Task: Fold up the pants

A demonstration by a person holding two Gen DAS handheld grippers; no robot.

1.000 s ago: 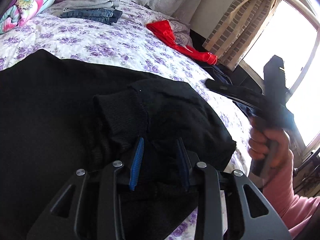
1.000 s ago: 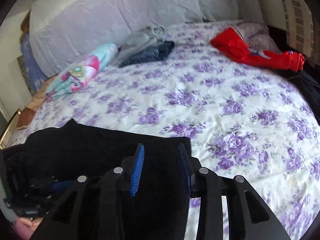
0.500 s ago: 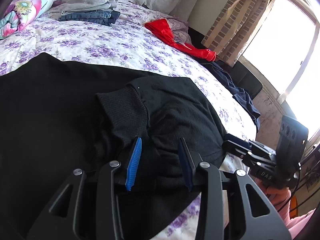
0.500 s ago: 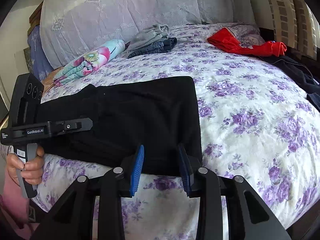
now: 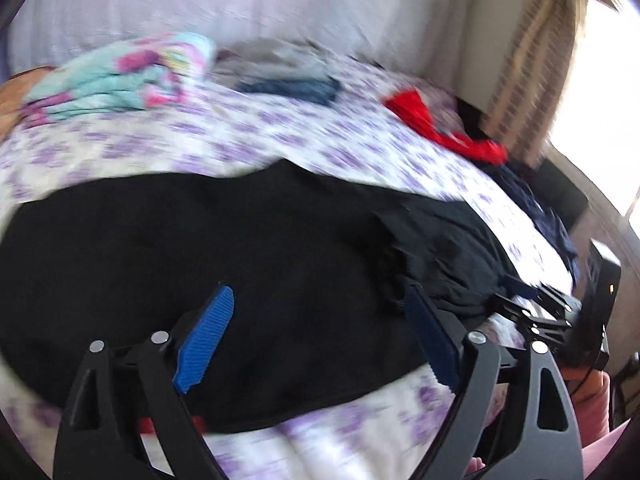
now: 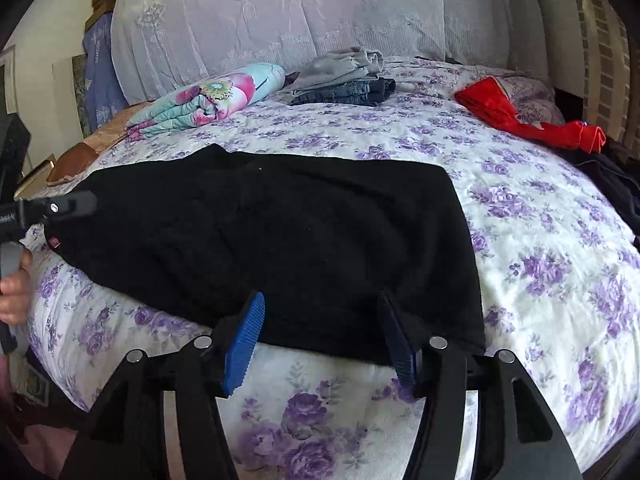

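- While both grippers hang over the near edge of the bed (image 6: 560, 280), the black pants (image 6: 280, 240) lie flat on the flowered bedspread, folded into a broad dark block that runs from the left side to about the middle of the bed.
- Seen from the right wrist, the right gripper (image 6: 322, 330) sits just over the near hem of the pants; its jaws have just been opening and stand moderately apart, with the hem showing between the blue pads but no cloth pinched.
- Seen from the left wrist, the left gripper (image 5: 320, 336) has its jaws spread wide after just opening; the pants lie beyond and under the pads, and nothing is clamped.
- That left view is smeared by blur, so the rumpled patch of black cloth near the right pad is probably the ribbed cuffs, though I cannot be sure.
- A person's hand (image 6: 14, 292) grips the handle of the left gripper at the left edge of the right view.
- Farther back lie a rolled flowered blanket (image 6: 208, 100), a small stack of folded clothes (image 6: 344, 78) with grey on top of denim, and a red garment (image 6: 520, 120) near the right edge.
- Dark clothing (image 6: 612, 184) is draped over the bed's right side.
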